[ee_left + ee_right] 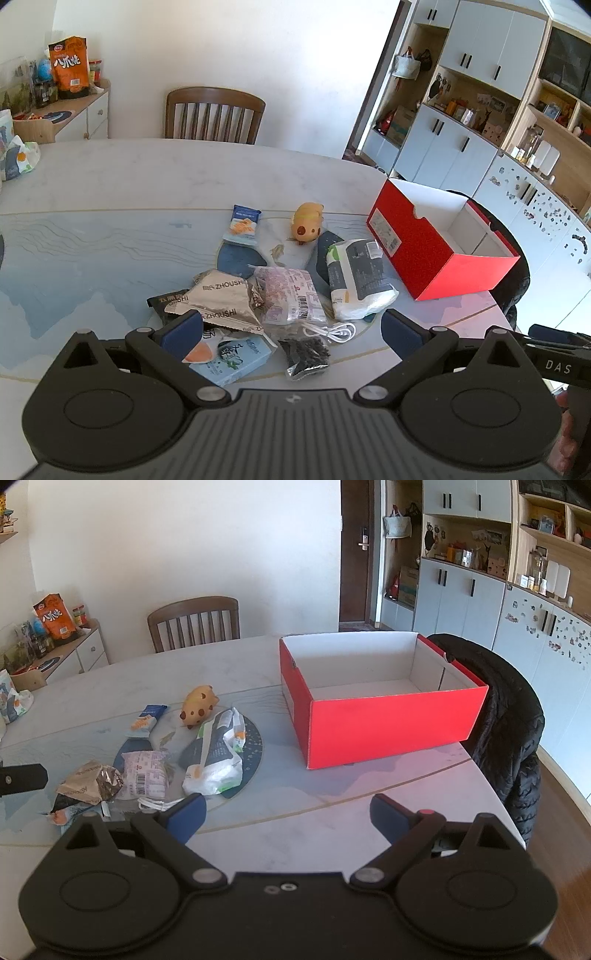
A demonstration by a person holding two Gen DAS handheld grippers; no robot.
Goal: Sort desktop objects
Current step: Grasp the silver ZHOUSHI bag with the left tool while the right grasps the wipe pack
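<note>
We see one red cardboard box point(391, 727), one yellow plastic pig point(307, 223), several crinkly packets; both grippers point(291, 328) point(288, 814) spread wide, empty.

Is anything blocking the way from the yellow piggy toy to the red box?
Nothing visible does. The piggy toy stands apart from the red box, with only bare table between them, and the box is open and empty.

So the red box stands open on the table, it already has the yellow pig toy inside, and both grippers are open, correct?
One thing is wrong. The red box is empty; the right wrist view shows its bare white inside. The pig toy still stands on the table, left of the box, among the packets. The rest holds: the box is open, and the left gripper and right gripper are both open.
</note>
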